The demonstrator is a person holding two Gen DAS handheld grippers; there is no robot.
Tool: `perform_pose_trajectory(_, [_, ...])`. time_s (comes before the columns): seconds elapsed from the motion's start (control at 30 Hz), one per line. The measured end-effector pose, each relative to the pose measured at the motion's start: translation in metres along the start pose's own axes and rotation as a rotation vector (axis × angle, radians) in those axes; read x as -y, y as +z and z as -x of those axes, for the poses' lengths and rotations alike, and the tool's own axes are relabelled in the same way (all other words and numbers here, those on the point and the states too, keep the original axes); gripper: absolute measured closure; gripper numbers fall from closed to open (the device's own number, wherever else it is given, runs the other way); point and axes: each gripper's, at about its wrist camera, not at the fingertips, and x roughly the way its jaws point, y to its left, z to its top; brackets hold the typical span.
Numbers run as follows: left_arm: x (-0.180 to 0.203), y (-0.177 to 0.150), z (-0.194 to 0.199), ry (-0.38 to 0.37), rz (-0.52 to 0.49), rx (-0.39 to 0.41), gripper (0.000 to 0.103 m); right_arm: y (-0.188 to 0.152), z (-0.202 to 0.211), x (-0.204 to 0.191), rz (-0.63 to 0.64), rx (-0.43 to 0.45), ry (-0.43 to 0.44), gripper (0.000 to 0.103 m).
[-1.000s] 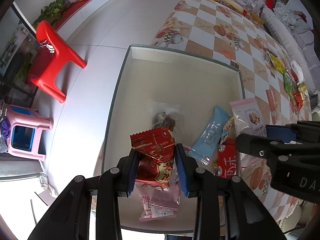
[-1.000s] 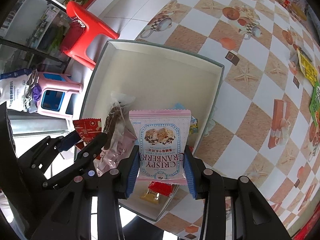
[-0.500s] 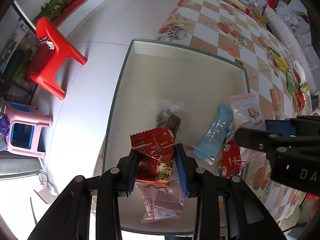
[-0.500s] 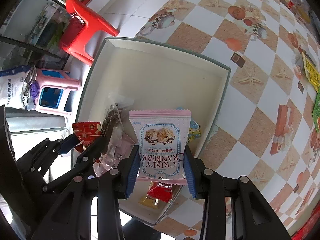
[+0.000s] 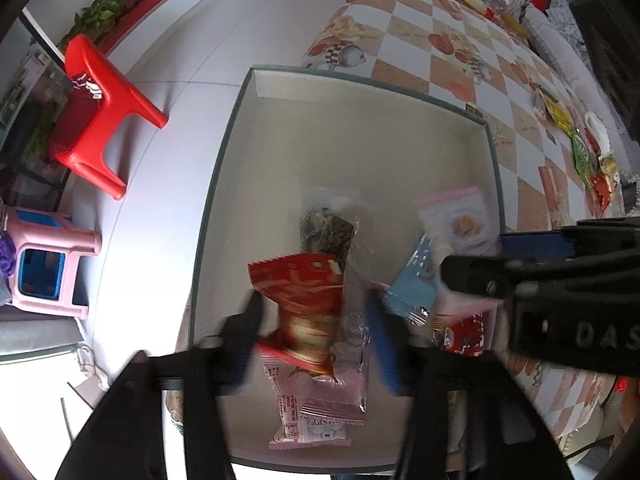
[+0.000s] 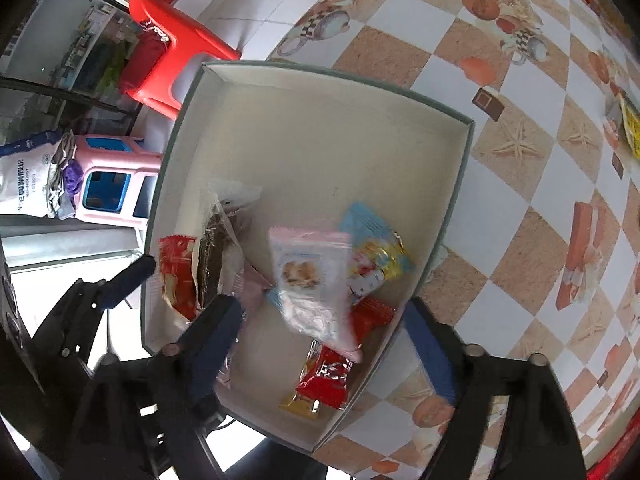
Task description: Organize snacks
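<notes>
An open white box (image 5: 360,80) lies on the table with several snack packets in its near half. Over it my left gripper (image 5: 313,300) points down, its jaws opening. A red packet (image 5: 296,280) is loose between its blurred fingers, above a pink packet (image 5: 320,408) and a clear-wrapped dark snack (image 5: 326,232). My right gripper (image 6: 320,310) hangs over the box's right side, jaws also opening wide. The pink cranberry packet (image 6: 308,268) is blurred and tilted, free of both pads, above a red packet (image 6: 328,376) and a blue one (image 6: 376,256).
The box sits at the edge of a checkered tablecloth (image 5: 460,60), and more snacks (image 5: 580,152) lie far right on it. A red stool (image 5: 100,120) and a pink stool (image 5: 44,264) stand on the floor to the left, beside a white bag (image 6: 28,180).
Both grippers have spread their jaws and let go. The red packet and the pink cranberry packet, gripped upright before, now hang loose and drop toward the box.
</notes>
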Motion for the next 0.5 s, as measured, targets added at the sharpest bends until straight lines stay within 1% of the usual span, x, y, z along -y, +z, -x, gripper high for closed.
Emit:
perform_pose_trajectory(0.03, [0.0,0.0,0.002,0.003,0.001,0.01,0.024,-0.001,0.001,0.001,-0.004,-0.001,0.001,0.018])
perform_pose_trajectory(0.1, [0.0,-0.001,0.006,-0.01,0.003,0.026,0.024,-0.004,0.004,0.004,-0.013,-0.001,-0.005,0.018])
perform_pose_trajectory(0.17, [0.001,-0.001,0.007,-0.018,0.001,0.019,0.022,-0.006,0.007,0.007,-0.025,0.005,-0.008,0.018])
perform_pose_trajectory(0.2, [0.002,-0.002,0.007,-0.023,-0.003,0.009,0.022,-0.008,0.009,0.008,-0.034,0.008,-0.009,0.016])
perform_pose_trajectory(0.23, [0.003,-0.002,0.007,-0.026,-0.006,0.001,0.021,-0.009,0.011,0.01,-0.04,0.01,-0.012,0.01])
perform_pose_trajectory(0.27, [0.004,-0.002,0.008,-0.026,-0.009,-0.004,0.02,-0.012,0.013,0.011,-0.044,0.015,-0.015,0.0])
perform_pose_trajectory(0.3, [0.005,-0.003,0.009,-0.02,-0.012,-0.003,0.019,-0.014,0.016,0.013,-0.047,0.026,-0.02,0.0])
perform_pose_trajectory(0.37, [0.006,-0.005,0.012,0.002,-0.018,0.01,0.012,-0.018,0.019,0.014,-0.05,0.034,-0.023,0.0])
perform_pose_trajectory(0.47, [0.007,-0.008,0.015,-0.024,-0.018,0.009,0.012,-0.022,0.021,0.014,-0.048,0.035,-0.038,0.0])
perform_pose_trajectory(0.5, [0.008,-0.008,0.015,-0.007,-0.019,0.009,0.012,-0.023,0.021,0.013,-0.045,0.036,-0.044,0.0])
